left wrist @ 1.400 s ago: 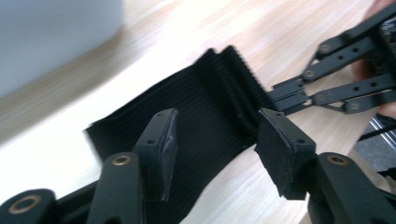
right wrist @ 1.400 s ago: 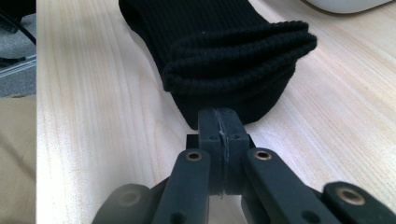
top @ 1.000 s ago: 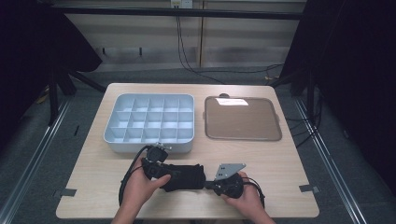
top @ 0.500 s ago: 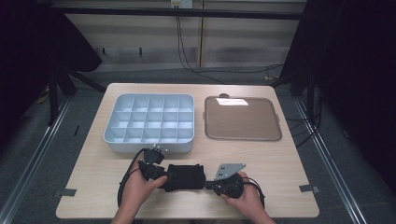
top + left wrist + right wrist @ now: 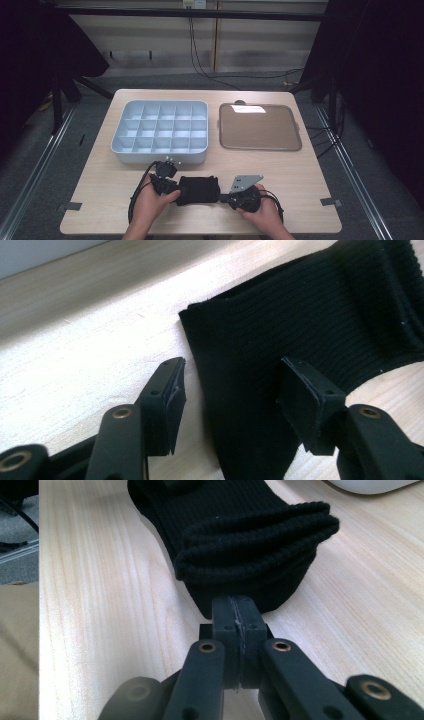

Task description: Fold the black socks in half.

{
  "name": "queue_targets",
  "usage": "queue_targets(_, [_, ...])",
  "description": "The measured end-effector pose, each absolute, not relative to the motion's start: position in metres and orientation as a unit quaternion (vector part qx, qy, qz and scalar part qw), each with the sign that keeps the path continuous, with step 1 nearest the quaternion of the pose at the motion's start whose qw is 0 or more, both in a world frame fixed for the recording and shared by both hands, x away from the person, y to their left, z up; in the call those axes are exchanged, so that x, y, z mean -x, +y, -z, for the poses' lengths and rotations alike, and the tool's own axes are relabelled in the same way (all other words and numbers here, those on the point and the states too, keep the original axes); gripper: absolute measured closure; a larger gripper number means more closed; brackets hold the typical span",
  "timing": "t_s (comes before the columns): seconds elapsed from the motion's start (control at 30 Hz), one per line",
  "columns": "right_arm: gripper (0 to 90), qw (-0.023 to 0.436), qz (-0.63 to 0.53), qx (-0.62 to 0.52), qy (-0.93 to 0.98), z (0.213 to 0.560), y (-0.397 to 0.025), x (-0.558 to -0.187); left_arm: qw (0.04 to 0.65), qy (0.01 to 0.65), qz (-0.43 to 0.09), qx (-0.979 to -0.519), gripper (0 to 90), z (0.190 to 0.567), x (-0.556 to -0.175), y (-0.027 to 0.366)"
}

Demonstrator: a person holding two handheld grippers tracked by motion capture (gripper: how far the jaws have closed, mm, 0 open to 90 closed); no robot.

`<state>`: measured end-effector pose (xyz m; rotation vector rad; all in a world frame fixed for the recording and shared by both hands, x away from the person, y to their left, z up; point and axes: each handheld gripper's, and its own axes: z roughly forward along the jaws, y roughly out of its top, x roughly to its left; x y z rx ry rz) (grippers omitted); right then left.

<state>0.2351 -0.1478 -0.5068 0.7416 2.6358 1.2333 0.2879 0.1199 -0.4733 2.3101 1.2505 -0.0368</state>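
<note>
Black knit cloth (image 5: 300, 340) between parted jaws of left gripper (image 5: 230, 405), right gripper (image 5: 235, 611) jaws pressed together at its edge

Setting: a lab recording bay. A light wooden table (image 5: 300, 200) stands on grey carpet (image 5: 45, 165), with metal floor rails (image 5: 30, 185) along both sides. Black curtains (image 5: 385, 75) close off left and right. Loose cables (image 5: 200, 55) run down the pale back wall. Tape markers (image 5: 330, 202) sit on the table's near corners.

One black sock (image 5: 199, 189), one compartment tray (image 5: 161, 131), one brown tray (image 5: 259, 127).
</note>
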Motion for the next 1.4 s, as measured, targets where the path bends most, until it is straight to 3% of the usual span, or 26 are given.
queue_targets(0.4, [89.6,0.068,-0.410,-0.246,0.876,0.5069,-0.1478,-0.2350,0.249,0.459,0.012,-0.853,46.8,0.4743,-0.2873,0.1193])
queue_targets(1.03, [89.5,0.068,-0.412,-0.245,0.875,0.5071,-0.1471,-0.2347,0.251,0.467,0.040,-0.847,74.6,0.4746,-0.2870,0.1183])
queue_targets(1.4, [89.5,0.066,-0.413,-0.245,0.875,0.5073,-0.1473,-0.2349,0.251,0.464,0.043,-0.849,76.8,0.4697,-0.2878,0.1188])
